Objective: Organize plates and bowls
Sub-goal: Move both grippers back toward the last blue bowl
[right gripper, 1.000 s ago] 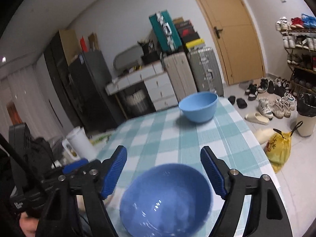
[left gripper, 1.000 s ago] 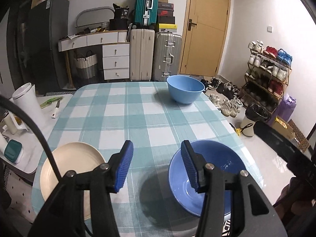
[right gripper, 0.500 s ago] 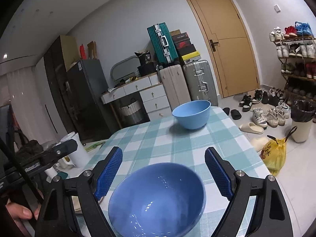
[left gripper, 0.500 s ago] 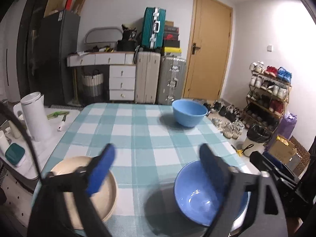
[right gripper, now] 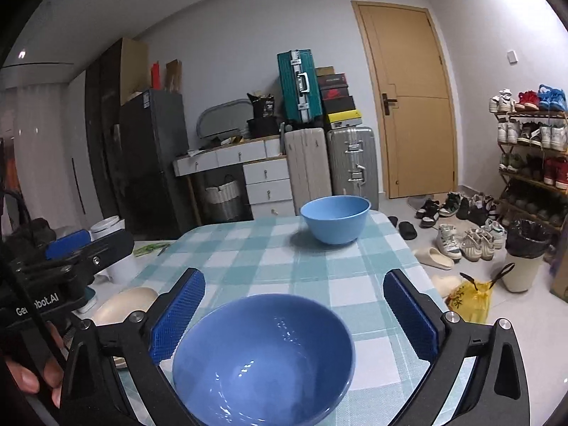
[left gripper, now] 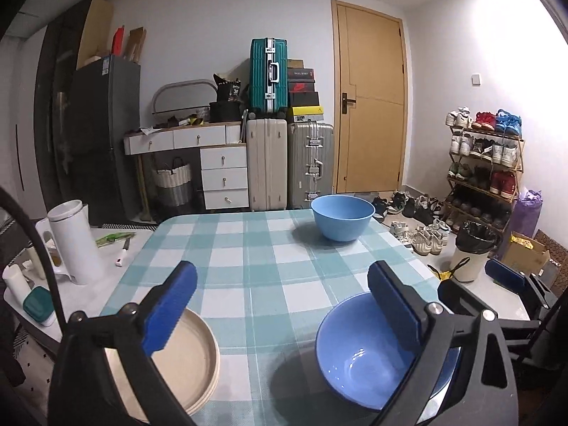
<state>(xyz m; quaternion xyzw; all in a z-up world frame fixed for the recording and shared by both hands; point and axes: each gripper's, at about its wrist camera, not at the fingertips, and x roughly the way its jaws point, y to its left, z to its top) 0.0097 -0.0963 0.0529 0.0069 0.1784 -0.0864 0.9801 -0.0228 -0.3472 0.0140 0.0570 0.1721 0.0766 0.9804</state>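
Item: near bowl (right gripper: 264, 358), dark blue, upright on the checked bench (right gripper: 284, 259), front edge, your right side. In the left view it seems to sit on a blue plate (left gripper: 449, 372); only a sliver of rim shows, can't confirm.

Right hand-held gripper (right gripper: 291, 316): jaws wide, have just been opening, nothing held. Bowl lies dead ahead and below, centred between the pads, neither pad touching. Bowl is round, so no long axis to line up with.

Left hand-held gripper (left gripper: 280, 307): jaws wide too, just been opening, empty. Bowl sits off to its right, partly behind the right finger (left gripper: 394, 301); cream plates (left gripper: 184, 358) lie low left, under the left finger.

Far bowl (right gripper: 335, 218), light blue, back right of bench, well apart from both.

Key relation: right hand is nearer to the near bowl and squarely over it; left is nearer to the cream plates. Judgement: near bowl is a right-hand pick, by the rim.
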